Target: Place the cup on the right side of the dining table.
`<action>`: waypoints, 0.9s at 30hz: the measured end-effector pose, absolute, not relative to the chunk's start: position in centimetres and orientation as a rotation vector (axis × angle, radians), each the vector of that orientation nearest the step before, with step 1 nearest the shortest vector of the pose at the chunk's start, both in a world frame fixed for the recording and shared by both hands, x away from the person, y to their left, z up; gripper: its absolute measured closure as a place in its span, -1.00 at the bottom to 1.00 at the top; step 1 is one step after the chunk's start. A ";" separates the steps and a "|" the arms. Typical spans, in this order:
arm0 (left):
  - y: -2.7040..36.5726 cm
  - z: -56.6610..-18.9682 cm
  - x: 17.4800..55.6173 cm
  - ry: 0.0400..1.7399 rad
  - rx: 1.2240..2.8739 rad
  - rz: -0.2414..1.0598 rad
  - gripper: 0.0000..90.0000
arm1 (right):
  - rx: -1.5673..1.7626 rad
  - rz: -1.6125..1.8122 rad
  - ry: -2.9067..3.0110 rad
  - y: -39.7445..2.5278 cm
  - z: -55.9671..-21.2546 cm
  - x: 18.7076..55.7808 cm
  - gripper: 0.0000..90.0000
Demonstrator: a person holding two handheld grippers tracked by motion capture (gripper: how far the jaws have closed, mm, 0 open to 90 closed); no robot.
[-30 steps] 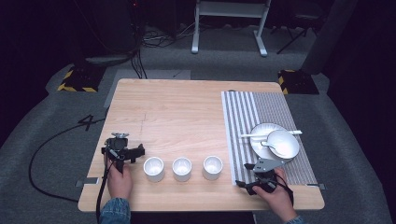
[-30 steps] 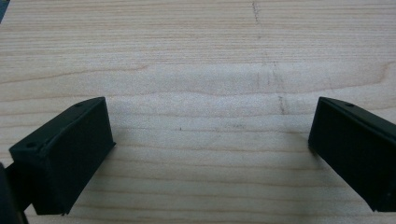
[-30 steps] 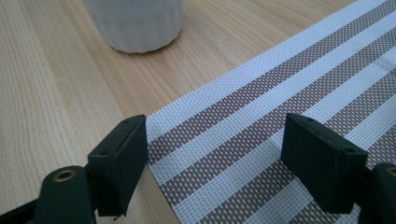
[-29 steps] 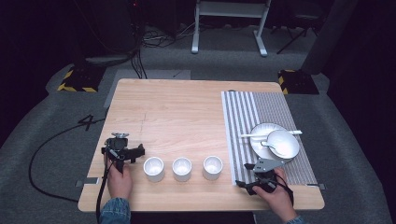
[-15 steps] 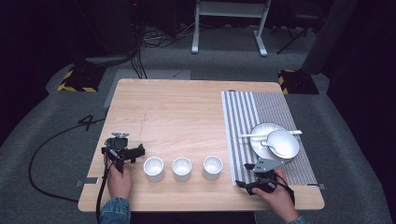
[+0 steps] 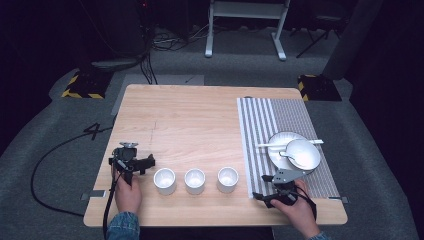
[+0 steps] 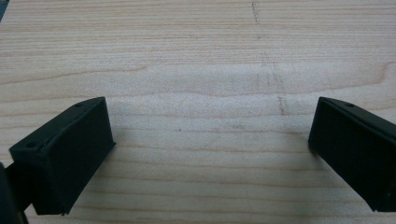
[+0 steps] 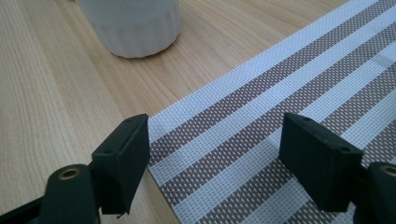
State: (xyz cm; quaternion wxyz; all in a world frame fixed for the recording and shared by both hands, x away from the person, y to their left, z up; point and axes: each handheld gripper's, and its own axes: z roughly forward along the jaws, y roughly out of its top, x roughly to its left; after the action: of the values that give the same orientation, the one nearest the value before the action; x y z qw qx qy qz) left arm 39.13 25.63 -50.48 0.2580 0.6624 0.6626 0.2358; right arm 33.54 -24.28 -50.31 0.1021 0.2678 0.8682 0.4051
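Pale rectangular wooden table (image 6: 200, 120), bearing three small white ribbed cups (image 6: 164, 180) in a row near its front edge, beside a brown-and-white striped woven placemat (image 6: 280, 117) along the right side.

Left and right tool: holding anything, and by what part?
Nothing held. Left tool is open over bare table; right tool is open over the striped mat's edge.
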 end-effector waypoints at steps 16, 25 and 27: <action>25.6 -50.5 39.1 1.797 1.796 0.639 -1.00 | 0.684 1.203 2.571 -21.6 -45.7 33.1 -0.47; 25.6 -50.5 39.1 1.797 1.796 0.639 -1.00 | 0.612 1.225 2.561 -19.3 -44.3 33.2 -0.48; 25.6 -50.5 39.1 1.797 1.796 0.639 -1.00 | 0.607 1.233 2.563 -18.7 -44.1 33.5 -0.49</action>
State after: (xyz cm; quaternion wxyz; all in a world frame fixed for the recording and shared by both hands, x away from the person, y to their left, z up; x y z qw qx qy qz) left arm 39.14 25.63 -50.48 0.2580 0.6623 0.6627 0.2358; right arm 33.47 -18.74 -44.14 0.1164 0.2074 0.8753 0.4210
